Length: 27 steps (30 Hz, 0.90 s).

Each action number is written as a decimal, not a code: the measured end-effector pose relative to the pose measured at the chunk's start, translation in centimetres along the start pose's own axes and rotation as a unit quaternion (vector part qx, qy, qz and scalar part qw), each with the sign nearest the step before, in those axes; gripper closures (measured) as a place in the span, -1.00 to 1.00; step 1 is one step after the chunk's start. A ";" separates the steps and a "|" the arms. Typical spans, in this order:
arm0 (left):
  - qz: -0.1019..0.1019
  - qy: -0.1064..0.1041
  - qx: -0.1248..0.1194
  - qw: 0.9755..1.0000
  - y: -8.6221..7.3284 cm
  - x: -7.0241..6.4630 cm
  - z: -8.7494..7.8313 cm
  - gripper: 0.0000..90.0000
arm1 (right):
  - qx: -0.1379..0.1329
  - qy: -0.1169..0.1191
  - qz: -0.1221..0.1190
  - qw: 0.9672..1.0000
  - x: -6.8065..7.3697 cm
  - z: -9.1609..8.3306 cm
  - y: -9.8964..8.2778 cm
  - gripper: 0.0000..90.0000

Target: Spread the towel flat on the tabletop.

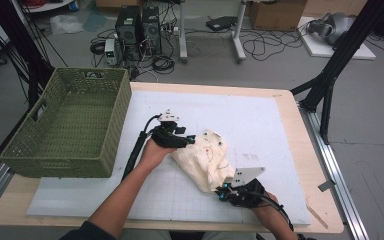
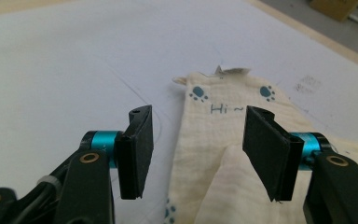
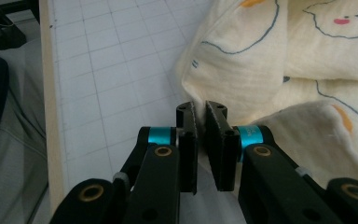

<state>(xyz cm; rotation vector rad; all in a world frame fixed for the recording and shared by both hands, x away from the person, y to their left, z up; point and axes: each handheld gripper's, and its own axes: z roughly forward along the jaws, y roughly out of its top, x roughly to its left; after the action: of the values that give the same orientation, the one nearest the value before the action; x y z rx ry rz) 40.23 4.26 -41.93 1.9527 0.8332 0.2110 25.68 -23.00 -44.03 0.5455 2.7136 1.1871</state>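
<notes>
A cream cloth [image 1: 205, 160] printed with small cartoon figures lies crumpled on the white grid mat [image 1: 260, 120]. In the left gripper view its end [image 2: 214, 135] shows blue paw prints and the word "Hi". My left gripper [image 1: 190, 140] hangs at the cloth's far left end, jaws open [image 2: 198, 140], with the cloth lying below and between them, untouched by the pads. My right gripper [image 1: 222, 192] is at the cloth's near right corner. Its jaws are shut [image 3: 199, 112] with a fold of the cloth [image 3: 261, 60] at their tips.
A green woven basket [image 1: 60, 145] stands at the table's left edge, nothing visible inside it. The wooden table's [image 1: 300, 150] rim frames the mat. Black tripod legs [image 1: 330, 75] rise at the right, and cables and computers lie on the floor beyond.
</notes>
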 end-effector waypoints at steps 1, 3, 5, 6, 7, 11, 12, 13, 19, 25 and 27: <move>0.005 -0.002 0.009 1.000 0.1 -0.1 0.5 -0.08 | 0.000 -0.001 0.001 1.000 0.0 0.0 0.0 0.85; 0.012 0.002 0.024 1.000 0.1 -0.4 1.5 -0.10 | -0.001 0.000 0.002 1.000 0.0 0.1 0.0 0.84; 0.021 0.002 0.045 0.999 -0.1 -0.6 2.2 -0.11 | 0.000 0.001 0.001 1.000 0.0 0.1 0.0 0.83; 0.023 0.002 0.053 0.998 -0.3 -0.7 2.4 -0.11 | 0.000 0.001 0.002 1.000 0.0 0.0 -0.1 0.83; 0.029 0.003 0.067 0.997 -0.6 -0.8 2.8 -0.11 | -0.001 0.001 0.002 1.000 0.0 0.0 -0.1 0.83; 0.046 -0.013 0.090 0.995 -1.1 -1.1 3.2 0.20 | -0.002 0.002 0.005 1.000 0.0 0.0 -0.2 0.81; 0.048 -0.018 0.087 0.995 -1.1 -1.1 3.1 0.31 | -0.002 0.003 0.006 1.000 0.0 0.0 -0.2 0.80; 0.051 -0.030 0.085 0.995 -1.2 -1.2 3.0 0.53 | -0.002 0.003 0.007 1.000 0.0 0.0 -0.2 0.78; 0.048 -0.018 0.048 0.997 -2.0 -0.9 1.2 0.81 | -0.006 0.010 0.013 1.000 0.1 -0.4 -0.4 0.63; 0.036 0.016 -0.017 0.999 -2.5 -0.2 -2.2 0.80 | -0.015 0.008 0.032 0.999 -0.2 -1.2 -0.8 0.50; 0.034 0.028 -0.033 0.998 -2.7 0.0 -3.0 0.80 | -0.019 0.008 0.037 0.999 -0.3 -1.5 -0.9 0.48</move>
<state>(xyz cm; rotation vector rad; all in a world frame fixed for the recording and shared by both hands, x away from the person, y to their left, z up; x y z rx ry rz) 37.51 7.22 -42.61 1.9233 0.7864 0.3314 25.31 -24.68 -43.67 0.6403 2.7002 1.2632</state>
